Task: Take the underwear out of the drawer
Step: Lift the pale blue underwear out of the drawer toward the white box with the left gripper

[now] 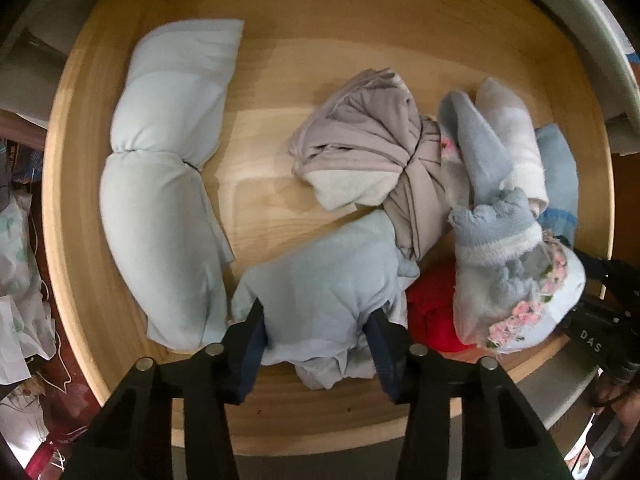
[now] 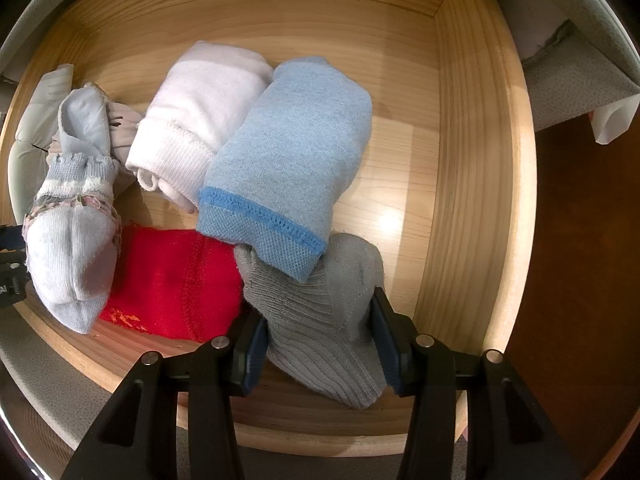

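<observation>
Ribbed grey sock (image 2: 324, 336); smooth wooden drawer (image 2: 460, 160).

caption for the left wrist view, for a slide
Left tongs clamp a pale blue bundle in the wooden drawer.

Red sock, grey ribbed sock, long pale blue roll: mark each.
red sock (image 2: 172, 280), right wrist view, middle of the knit
grey ribbed sock (image 2: 320, 320), right wrist view, ribbed body
long pale blue roll (image 1: 168, 184), left wrist view, near its tied waist
</observation>
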Available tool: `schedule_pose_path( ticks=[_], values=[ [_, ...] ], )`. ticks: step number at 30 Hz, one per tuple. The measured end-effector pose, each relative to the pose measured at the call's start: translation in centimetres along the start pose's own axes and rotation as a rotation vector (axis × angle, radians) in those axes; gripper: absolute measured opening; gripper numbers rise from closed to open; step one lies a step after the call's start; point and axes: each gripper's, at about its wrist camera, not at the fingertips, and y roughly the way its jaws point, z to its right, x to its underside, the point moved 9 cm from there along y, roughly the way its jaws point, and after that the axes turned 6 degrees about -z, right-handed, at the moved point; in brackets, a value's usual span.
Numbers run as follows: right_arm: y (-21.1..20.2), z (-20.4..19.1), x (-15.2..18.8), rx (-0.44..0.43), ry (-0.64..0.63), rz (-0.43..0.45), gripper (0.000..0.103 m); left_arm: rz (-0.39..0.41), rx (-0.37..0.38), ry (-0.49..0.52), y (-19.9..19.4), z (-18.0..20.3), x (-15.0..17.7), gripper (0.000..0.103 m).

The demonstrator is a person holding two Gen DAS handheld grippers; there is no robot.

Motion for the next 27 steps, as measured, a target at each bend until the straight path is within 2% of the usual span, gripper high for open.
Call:
schedule_pose_path(
  ticks=[8,12,17,27],
  values=[
    [0.0,0.1,0.0,-0.001,-0.001,0.000,0.046,0.052,0.011,-0.007,-2.1,1.1,0.7,0.045],
    [0.0,0.1,0.0,0.001,-0.002,-0.001,0.046,0.069,0.012,-0.008,-4.1,-0.4,1.7,0.045],
    [0.0,0.4,-0.1,0.002,-0.002,-0.002,0.046,0.089,0.018,-0.009,-6.5,-1.8,1.2,0.045],
    [0.0,0.5,-0.1,0.002,-0.002,-0.002,0.046,0.142,0.005,-0.009,-8.3,-1.9,2.1,0.045]
  ],
)
